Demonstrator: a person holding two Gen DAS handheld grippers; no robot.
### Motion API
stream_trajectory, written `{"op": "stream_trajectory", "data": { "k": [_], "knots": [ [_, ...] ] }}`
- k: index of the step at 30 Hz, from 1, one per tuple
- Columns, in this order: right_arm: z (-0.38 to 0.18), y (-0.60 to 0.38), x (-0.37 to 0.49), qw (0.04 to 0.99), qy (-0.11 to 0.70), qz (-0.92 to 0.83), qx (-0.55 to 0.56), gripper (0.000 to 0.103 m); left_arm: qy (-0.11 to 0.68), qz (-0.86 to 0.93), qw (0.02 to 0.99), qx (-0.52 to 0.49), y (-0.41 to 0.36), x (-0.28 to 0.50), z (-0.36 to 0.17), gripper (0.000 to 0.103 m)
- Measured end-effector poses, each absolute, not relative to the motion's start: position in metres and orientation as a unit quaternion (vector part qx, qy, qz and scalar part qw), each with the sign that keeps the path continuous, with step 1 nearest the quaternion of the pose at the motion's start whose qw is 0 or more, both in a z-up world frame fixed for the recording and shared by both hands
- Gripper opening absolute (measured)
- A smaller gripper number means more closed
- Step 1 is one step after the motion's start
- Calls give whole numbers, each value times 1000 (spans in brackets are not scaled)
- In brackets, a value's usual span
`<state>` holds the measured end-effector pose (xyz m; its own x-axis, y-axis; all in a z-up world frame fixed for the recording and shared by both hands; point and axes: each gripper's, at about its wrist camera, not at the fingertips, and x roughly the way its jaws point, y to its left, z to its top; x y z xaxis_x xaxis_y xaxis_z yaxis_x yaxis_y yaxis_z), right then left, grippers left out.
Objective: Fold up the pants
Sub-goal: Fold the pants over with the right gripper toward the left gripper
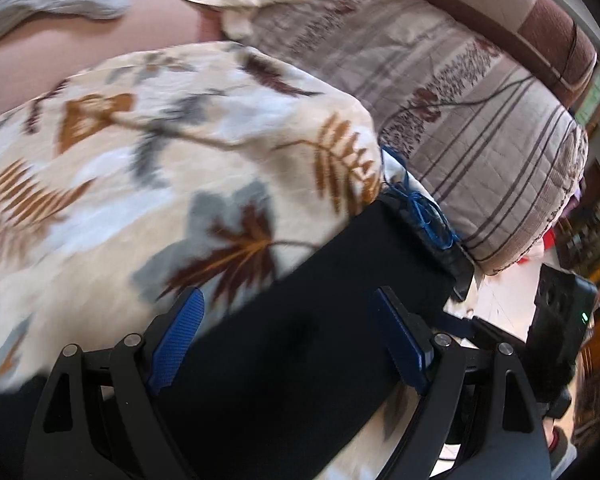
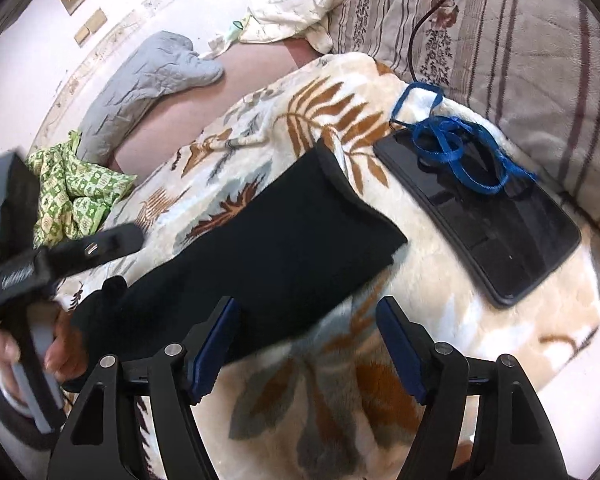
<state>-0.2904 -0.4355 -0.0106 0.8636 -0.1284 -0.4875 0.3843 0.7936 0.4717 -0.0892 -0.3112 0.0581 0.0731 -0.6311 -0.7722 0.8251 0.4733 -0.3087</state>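
Observation:
The black pants lie as a long folded strip across a cream leaf-print blanket on a bed. My right gripper stands open over the strip's near edge. Its left blue pad is above the black cloth and its right pad is over bare blanket, and neither presses on anything. In the left wrist view the pants run between the fingers of my left gripper, which is wide open with its pads clear of the cloth. A hand holds that gripper at the strip's left end, one finger showing.
A flat black panel with a tangled blue strap lies on the blanket right of the pants. A green patterned cloth and a grey quilted cloth lie at the left. A striped quilt lies behind.

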Motion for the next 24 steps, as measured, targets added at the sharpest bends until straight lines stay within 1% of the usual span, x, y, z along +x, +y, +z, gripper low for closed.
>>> {"op": "stream_trajectory", "data": {
  "k": [4,9,10,12,13,14,15,16,17,18,20,21,24],
  "knots": [
    [-12,-443,-287,922,194,-124,311,79,469,-530,696,119,-347,-82,44,87],
    [-13,-450,-284,924,174,-116,320,79,494,-540,670,124,-382,-75,21,86],
    [-13,-450,-283,925,172,-115,319,79,493,-542,668,129,-387,-76,18,86],
    [-13,-449,-280,928,174,-118,309,78,467,-549,677,149,-393,-83,19,86],
    [-13,-449,-279,929,174,-121,304,74,462,-552,676,158,-396,-86,19,86],
    [-13,-450,-277,930,175,-125,299,65,458,-555,675,162,-398,-88,19,85],
    [-14,-451,-276,929,177,-132,296,50,454,-558,675,166,-400,-91,19,84],
    [-15,-454,-275,928,178,-135,299,41,451,-559,675,169,-401,-92,19,81],
    [-17,-459,-275,924,176,-138,310,27,448,-561,675,171,-402,-94,19,79],
    [-19,-463,-276,920,172,-133,325,21,447,-562,675,170,-403,-95,19,78],
    [-20,-467,-278,916,166,-125,342,15,450,-562,675,164,-402,-96,21,75],
    [-16,-464,-277,920,167,-127,332,14,455,-562,673,156,-400,-95,24,75],
    [-3,-454,-280,930,164,-132,302,13,459,-553,682,134,-381,-85,40,75]
  ]
}}
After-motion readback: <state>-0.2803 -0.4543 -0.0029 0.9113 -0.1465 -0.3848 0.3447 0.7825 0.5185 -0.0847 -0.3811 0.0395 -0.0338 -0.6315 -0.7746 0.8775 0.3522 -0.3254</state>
